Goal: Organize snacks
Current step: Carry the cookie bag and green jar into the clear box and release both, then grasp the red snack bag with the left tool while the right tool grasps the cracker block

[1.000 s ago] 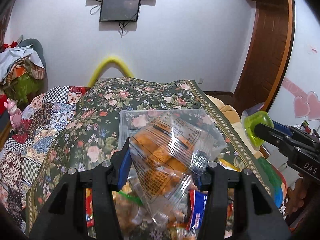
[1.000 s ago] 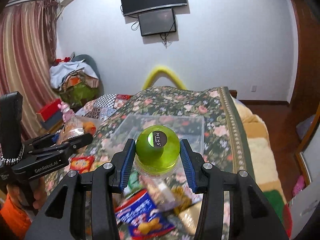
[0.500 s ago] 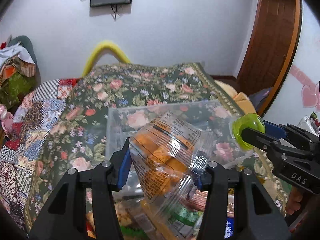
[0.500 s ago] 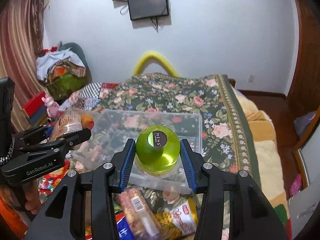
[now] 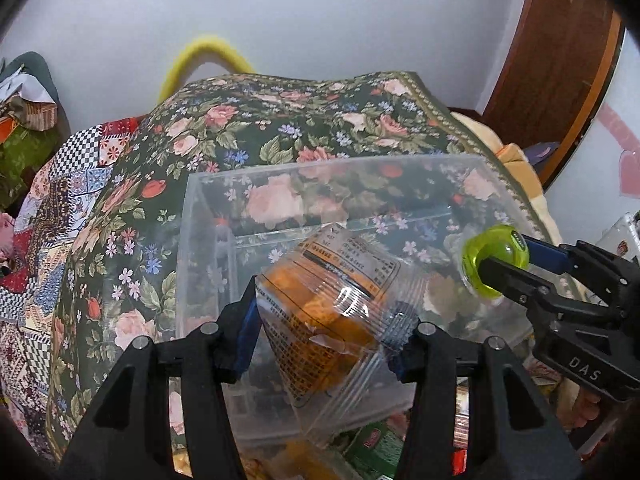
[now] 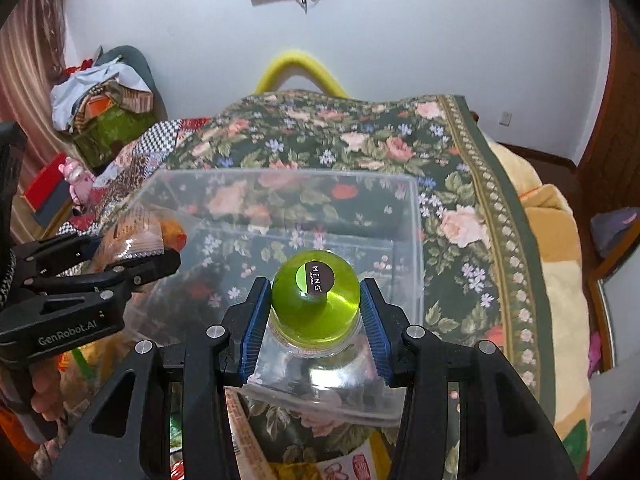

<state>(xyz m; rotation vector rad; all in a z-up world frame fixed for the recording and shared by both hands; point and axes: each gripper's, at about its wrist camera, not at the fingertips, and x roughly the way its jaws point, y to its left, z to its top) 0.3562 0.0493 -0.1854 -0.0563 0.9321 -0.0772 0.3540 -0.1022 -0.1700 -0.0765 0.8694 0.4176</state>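
My left gripper point(image 5: 326, 330) is shut on a clear bag of orange snacks point(image 5: 324, 304) and holds it over the near left part of a clear plastic bin point(image 5: 320, 168). My right gripper point(image 6: 314, 314) is shut on a green round-capped clear jar point(image 6: 314, 292) and holds it over the bin's point(image 6: 280, 174) near right part. The jar also shows at the right of the left wrist view point(image 5: 494, 258), and the snack bag at the left of the right wrist view point(image 6: 136, 232). The bin looks empty inside.
The bin sits on a floral bedspread point(image 6: 360, 136). Several loose snack packets point(image 5: 372, 446) lie in front of the bin under the grippers. A patchwork quilt point(image 5: 52, 184) lies left, a wooden door point(image 5: 560, 48) right, and a yellow hoop point(image 6: 300, 64) behind the bed.
Both grippers moved forward and lower with their loads, from above the loose snacks to over the clear bin.
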